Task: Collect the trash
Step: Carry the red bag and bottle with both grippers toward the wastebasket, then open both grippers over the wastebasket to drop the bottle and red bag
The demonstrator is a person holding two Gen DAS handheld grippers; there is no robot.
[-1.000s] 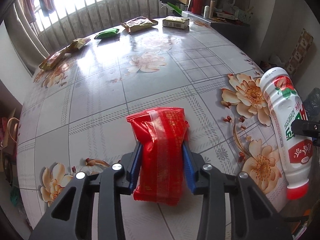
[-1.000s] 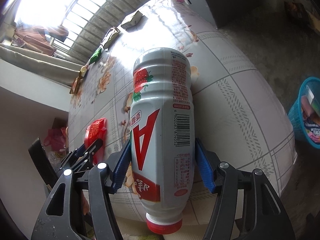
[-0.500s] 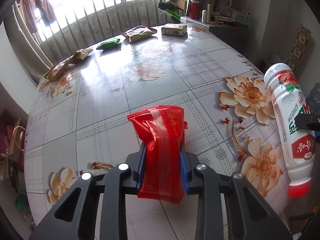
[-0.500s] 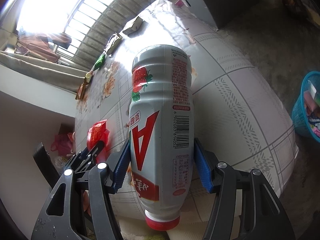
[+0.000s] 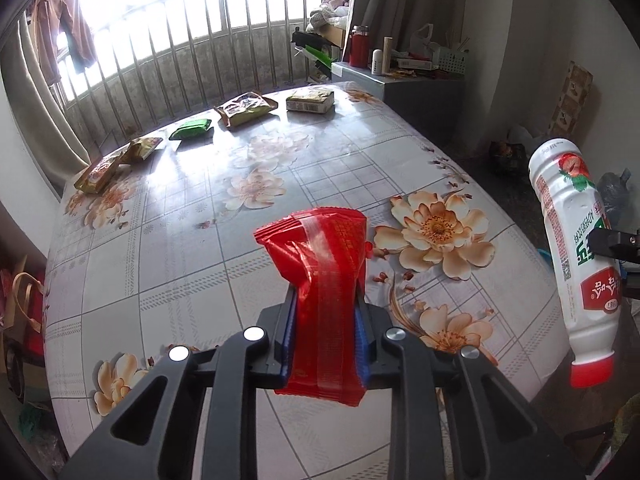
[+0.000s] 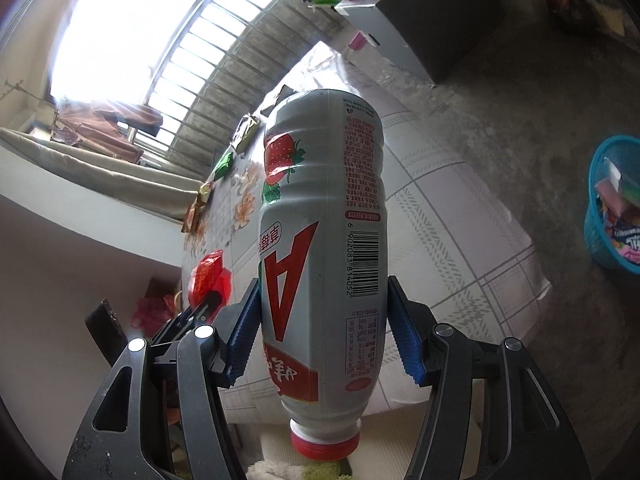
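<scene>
Your left gripper (image 5: 326, 320) is closing on the red wrapper (image 5: 326, 276), right gripper (image 6: 324, 336) fingers clamp the white bottle (image 6: 324, 240), label "A", barcode 6 902083 814052.

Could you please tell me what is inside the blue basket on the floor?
The blue basket holds several colourful wrappers and packets, piled together. What lies beneath that top layer is covered, and the basket's right side is cut off by the picture's edge.

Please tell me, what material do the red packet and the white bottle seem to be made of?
The red packet looks like thin glossy plastic film: it crinkles and shines, and buckles as the left gripper jaws are closing on it. The white bottle looks like opaque moulded plastic with a printed label and a red cap, judging by its ribbed body.
</scene>
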